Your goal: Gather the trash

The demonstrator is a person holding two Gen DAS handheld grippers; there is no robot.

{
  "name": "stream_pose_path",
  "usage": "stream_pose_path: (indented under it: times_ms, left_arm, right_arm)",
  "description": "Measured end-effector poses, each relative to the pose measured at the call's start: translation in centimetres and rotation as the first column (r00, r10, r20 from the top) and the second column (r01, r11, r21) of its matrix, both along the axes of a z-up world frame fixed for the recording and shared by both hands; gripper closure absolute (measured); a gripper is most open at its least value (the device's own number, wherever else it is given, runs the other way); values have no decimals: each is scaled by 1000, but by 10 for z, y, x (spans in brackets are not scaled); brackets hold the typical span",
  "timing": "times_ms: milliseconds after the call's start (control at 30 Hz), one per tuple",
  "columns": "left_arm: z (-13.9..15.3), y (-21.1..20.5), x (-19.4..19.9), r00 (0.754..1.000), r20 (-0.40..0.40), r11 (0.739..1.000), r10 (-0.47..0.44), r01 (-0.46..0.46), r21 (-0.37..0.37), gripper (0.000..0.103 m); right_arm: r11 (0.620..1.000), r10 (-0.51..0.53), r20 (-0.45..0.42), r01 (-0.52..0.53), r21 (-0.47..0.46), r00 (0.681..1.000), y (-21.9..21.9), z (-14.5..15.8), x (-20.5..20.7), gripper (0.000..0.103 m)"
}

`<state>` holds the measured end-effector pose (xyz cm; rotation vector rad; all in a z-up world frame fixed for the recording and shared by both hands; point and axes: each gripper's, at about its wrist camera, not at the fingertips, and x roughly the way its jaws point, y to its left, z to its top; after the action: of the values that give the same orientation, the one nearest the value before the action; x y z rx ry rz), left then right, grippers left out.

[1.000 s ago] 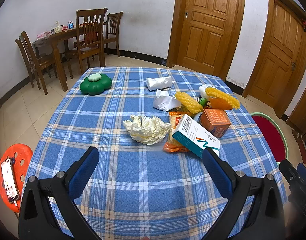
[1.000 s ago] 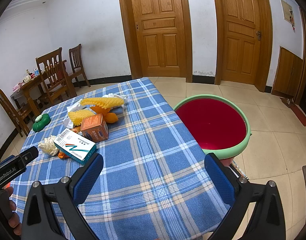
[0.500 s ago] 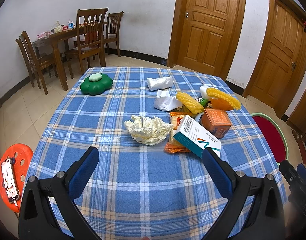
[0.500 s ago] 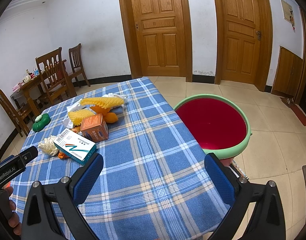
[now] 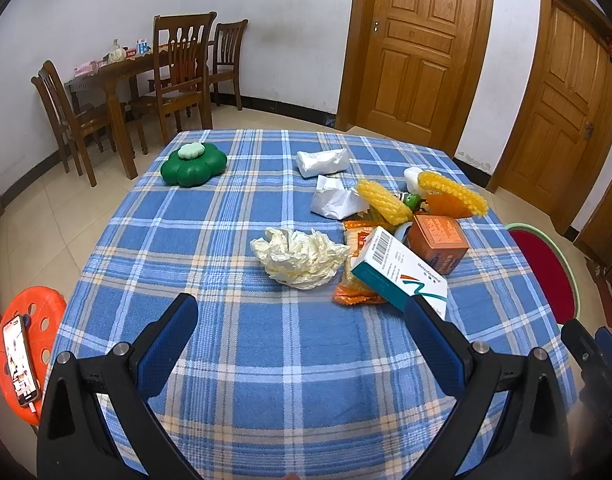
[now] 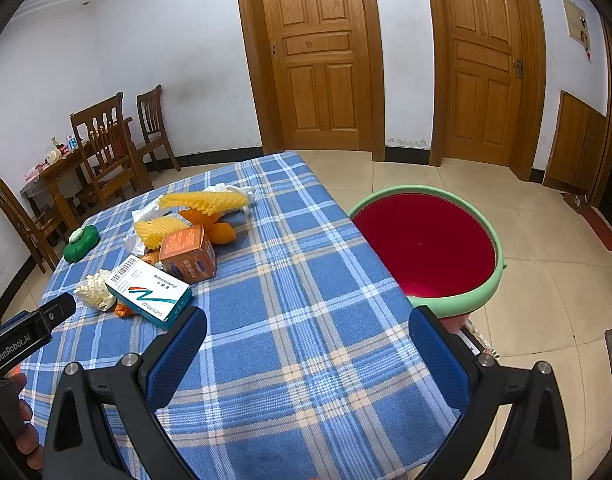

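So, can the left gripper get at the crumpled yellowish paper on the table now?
Probably yes. The left gripper is open and points toward the crumpled paper; only bare tablecloth lies between them. The white and teal box sits close beside the paper, not in front.

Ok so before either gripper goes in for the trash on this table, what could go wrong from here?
1. The white-and-teal cardboard box leans on the orange snack wrapper and orange box; pulling one may tumble the others.
2. The crumpled cream paper wad is soft; wide-open left gripper could pinch the blue plaid tablecloth too.
3. The red basin with green rim sits beside the table, so drops may miss.
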<state>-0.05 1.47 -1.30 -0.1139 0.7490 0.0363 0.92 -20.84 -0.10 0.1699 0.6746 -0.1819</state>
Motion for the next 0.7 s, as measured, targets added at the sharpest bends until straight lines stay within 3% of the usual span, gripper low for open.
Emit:
stream_pose_path:
  times_ms: [333, 433, 700]
  left_arm:
    - [-5, 9, 15, 999, -29, 1000, 23, -23, 8, 1]
    - [-6, 15, 21, 999, -40, 999, 36, -36, 17, 1]
    - [-22, 27, 48, 994, -100, 999, 41, -38, 33, 1]
  right_arm:
    - [1000, -3, -9, 3, 24, 1000, -7, 1, 0, 0]
    - [999, 3, -21, -2, 34, 1000, -9, -11, 18, 0]
    - [997, 17, -33, -15, 75, 999, -7, -8, 28, 0]
